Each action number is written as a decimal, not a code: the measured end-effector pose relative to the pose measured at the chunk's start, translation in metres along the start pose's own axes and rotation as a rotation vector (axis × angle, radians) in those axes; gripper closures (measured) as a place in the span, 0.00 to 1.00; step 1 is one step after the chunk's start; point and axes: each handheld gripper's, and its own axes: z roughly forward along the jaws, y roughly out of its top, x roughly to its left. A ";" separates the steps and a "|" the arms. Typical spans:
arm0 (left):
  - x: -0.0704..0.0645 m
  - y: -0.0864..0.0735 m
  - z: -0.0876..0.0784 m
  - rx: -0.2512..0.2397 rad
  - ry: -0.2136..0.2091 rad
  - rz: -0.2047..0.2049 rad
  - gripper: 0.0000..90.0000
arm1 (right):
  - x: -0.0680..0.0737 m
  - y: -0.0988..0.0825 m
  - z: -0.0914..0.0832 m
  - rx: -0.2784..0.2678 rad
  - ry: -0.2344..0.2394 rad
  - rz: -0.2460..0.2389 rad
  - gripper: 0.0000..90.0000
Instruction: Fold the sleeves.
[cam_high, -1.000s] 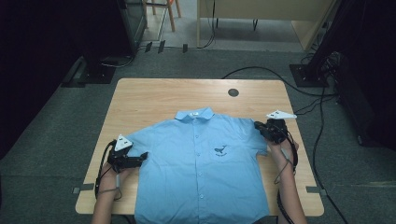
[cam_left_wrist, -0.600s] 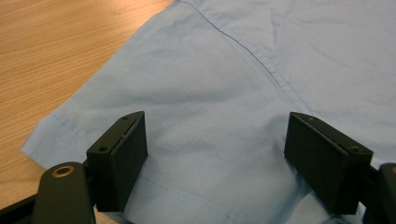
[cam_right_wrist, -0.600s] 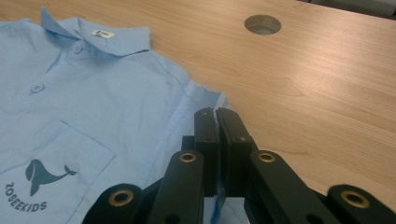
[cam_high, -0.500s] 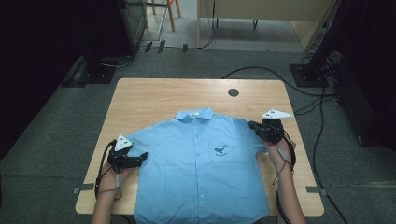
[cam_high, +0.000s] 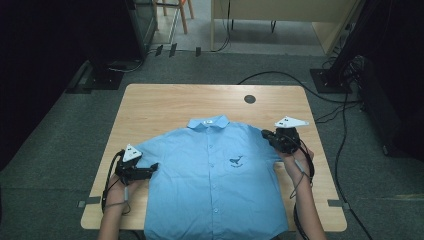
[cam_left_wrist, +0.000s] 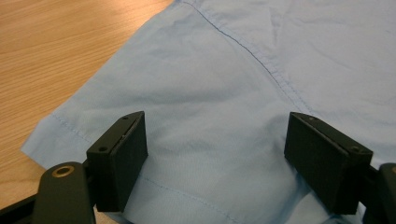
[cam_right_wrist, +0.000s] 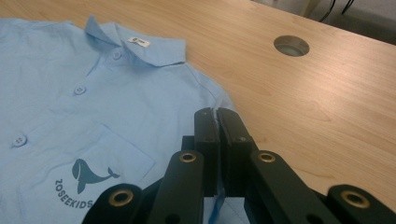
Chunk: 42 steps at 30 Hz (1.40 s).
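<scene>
Two hand-held black tongs on bare forearms

Left tongs and right tongs each carry a grey three-cornered plate, brass-coloured pivot rings, small screws in blocky jaws and a trailing black cable.

We have lifted our right gripper slightly and drawn it inward over the bench, pulling the shirt's sleeve edge up with the closed fingers.

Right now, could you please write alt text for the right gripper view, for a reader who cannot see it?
The right hand-held gripper has its black jaws shut on a fold of a light blue shirt at the sleeve. The shirt lies flat on a wooden table, collar up, with a whale print on its pocket. A round hole is in the table.
</scene>
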 end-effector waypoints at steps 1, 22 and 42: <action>0.000 0.000 0.000 0.000 0.000 0.000 0.24 | 0.005 0.002 0.002 0.009 0.006 -0.014 0.97; 0.000 0.000 0.000 0.000 0.000 0.001 0.24 | 0.030 0.009 0.018 0.051 0.074 -0.067 0.97; 0.000 0.000 0.000 0.000 0.000 0.000 0.24 | 0.044 0.023 0.046 0.142 0.165 -0.092 0.97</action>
